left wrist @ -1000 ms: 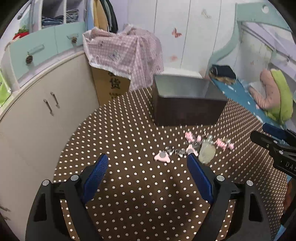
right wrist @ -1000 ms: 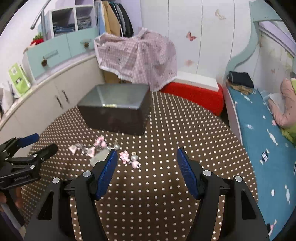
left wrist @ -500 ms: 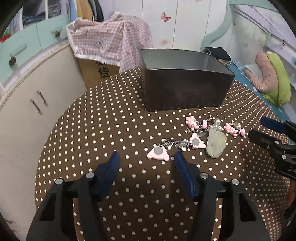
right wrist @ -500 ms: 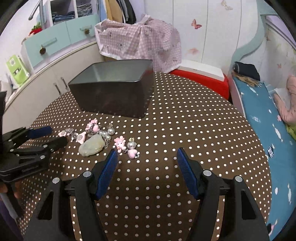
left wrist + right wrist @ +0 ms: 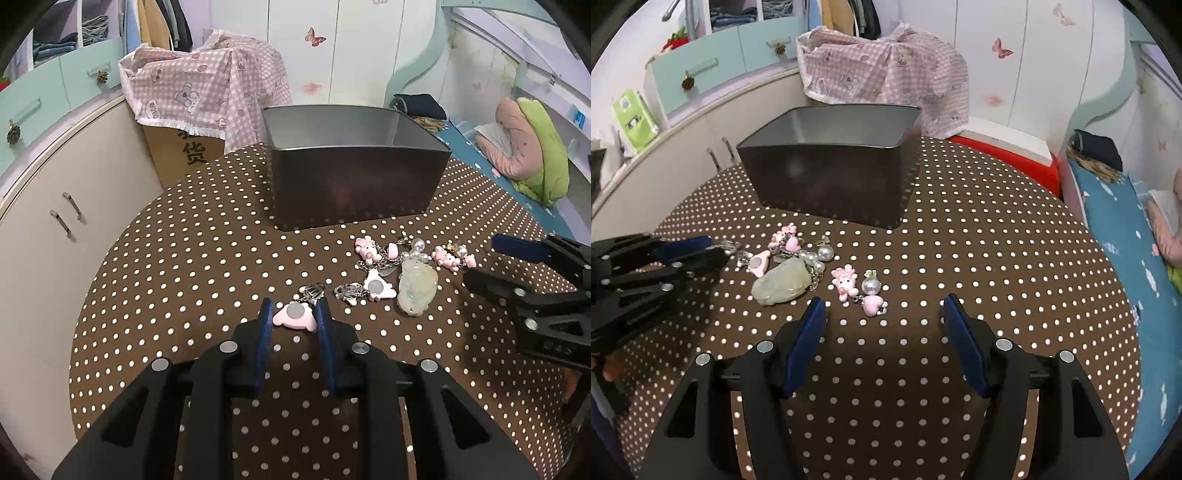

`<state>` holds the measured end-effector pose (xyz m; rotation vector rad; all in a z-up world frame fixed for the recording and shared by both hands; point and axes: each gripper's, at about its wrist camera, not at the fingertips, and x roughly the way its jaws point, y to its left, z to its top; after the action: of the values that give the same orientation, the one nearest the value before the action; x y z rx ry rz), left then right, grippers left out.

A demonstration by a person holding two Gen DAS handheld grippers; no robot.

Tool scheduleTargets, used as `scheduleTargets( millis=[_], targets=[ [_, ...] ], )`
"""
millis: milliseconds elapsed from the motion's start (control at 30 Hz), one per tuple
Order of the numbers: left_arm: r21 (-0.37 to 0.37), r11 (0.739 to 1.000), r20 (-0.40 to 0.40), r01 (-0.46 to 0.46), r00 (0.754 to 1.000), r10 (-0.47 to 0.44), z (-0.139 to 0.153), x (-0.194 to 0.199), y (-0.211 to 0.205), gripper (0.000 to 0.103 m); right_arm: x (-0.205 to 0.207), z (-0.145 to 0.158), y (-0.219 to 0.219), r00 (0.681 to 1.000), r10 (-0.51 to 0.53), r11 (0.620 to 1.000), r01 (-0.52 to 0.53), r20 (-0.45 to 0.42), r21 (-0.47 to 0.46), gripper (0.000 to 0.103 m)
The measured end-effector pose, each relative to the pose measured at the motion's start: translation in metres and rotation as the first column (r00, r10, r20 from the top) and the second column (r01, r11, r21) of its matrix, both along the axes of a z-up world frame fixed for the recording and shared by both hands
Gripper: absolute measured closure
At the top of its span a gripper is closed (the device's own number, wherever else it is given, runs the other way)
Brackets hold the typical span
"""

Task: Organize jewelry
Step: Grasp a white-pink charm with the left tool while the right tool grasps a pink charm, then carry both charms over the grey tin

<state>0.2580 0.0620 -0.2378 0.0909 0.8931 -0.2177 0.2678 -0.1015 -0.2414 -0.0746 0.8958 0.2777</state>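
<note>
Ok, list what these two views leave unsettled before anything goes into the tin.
- Floor of the dark grey metal tin: its front wall hides it in both views, so its contents are unknown.
- Pink flat charm with the silver disc: in the right wrist view the left gripper covers it.
- Left gripper: its blue pads flank that charm in the left wrist view, but contact is unclear.

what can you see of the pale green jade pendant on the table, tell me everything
The jade pendant is a pale, milky green carved lump, translucent-looking like stone, with a lumpy rounded outline. It lies flat on the brown polka-dot tablecloth in front of the dark metal box. Its narrower end meets a string of pearl beads and a chain, and a pink charm lies right beside it; whether they touch is unclear. Neither gripper touches it.
</note>
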Motion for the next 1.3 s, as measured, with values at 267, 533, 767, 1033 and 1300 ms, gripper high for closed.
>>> scheduleTargets(
  millis=[267, 533, 767, 1033, 1300],
  targets=[
    [-0.069, 0.998, 0.022, -0.007, 1.0, 0.009, 0.015, -0.013, 0.013, 0.081, 0.009, 0.0, 0.005, 0.999, 0.038, 0.999, -0.039, -0.025, -0.008, 0.065],
    [-0.106, 0.994, 0.025, -0.012, 1.0, 0.015, 0.022, -0.016, 0.016, 0.081, -0.001, -0.002, 0.009, 0.997, 0.072, 0.997, -0.073, -0.031, -0.008, 0.09],
    [-0.145, 0.989, 0.053, 0.011, 0.999, -0.003, 0.037, -0.024, 0.014, 0.081, -0.023, 0.022, 0.0, 0.998, 0.064, 0.998, -0.064, 0.024, 0.009, 0.09],
    [-0.214, 0.973, 0.112, 0.088, 0.992, -0.065, 0.075, -0.022, 0.005, 0.081, -0.033, 0.071, -0.011, 0.99, 0.068, 0.997, -0.072, 0.124, 0.03, 0.09],
    [-0.256, 0.957, 0.146, 0.14, 0.984, -0.105, 0.116, 0.022, -0.003, 0.081, -0.001, 0.117, -0.011, 0.98, 0.061, 0.994, -0.077, 0.192, 0.077, 0.09]
  ],
)
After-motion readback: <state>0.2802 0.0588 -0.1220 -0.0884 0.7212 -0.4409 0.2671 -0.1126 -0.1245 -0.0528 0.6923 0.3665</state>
